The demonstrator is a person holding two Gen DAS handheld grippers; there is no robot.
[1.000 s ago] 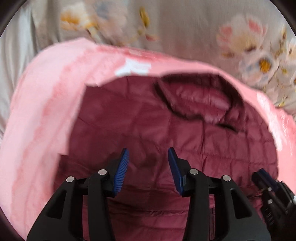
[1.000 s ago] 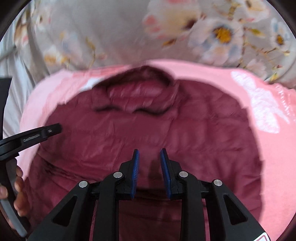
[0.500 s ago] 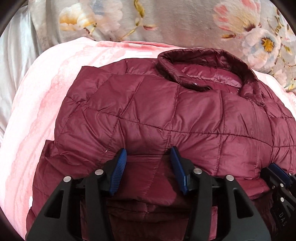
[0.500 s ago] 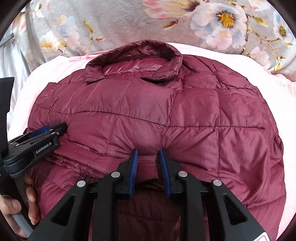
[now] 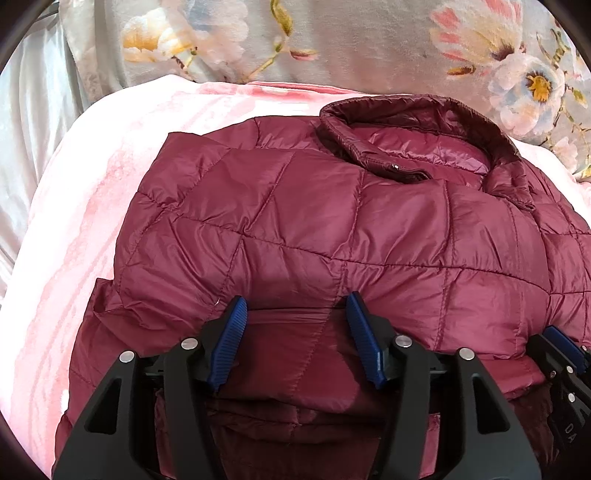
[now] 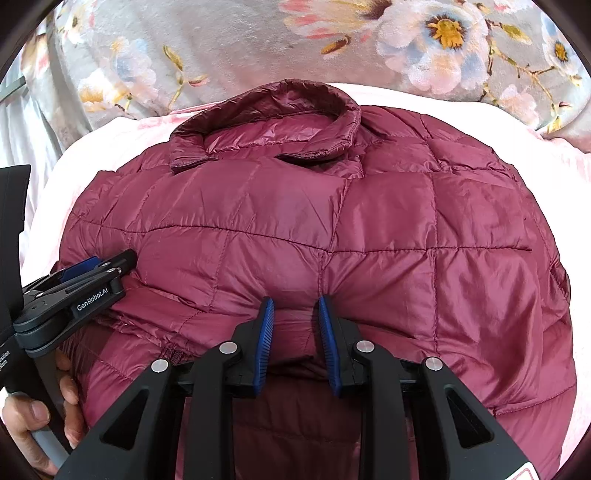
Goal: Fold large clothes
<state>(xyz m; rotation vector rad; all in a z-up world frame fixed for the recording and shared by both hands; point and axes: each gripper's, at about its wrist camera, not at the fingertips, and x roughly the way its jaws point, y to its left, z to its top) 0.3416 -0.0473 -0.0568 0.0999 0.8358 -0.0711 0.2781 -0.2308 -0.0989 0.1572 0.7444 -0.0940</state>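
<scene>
1. On a pink blanket (image 5: 74, 206), a dark red quilted jacket (image 5: 332, 221) is laid, folded over on itself so that its near edge forms a thick doubled fold; the collar (image 6: 266, 107) is turned toward the far side.
2. At that near fold the left gripper (image 5: 293, 314) is seen with its jaws partly apart. They have just been opening. The folded edge lies between the blue pads (image 5: 231, 332), which are not pressed on it.
3. The right gripper (image 6: 293, 317) is placed at the same fold, further to the right. Its jaws are set narrow, and a pinch of the jacket's fabric is bunched between them and gripped.
4. In the right wrist view the left gripper is seen from the side at the jacket's left edge, with a hand (image 6: 33, 417) wrapped around its handle.
5. Beyond the blanket, a grey cloth with a flower print (image 6: 443, 33) is spread.
</scene>
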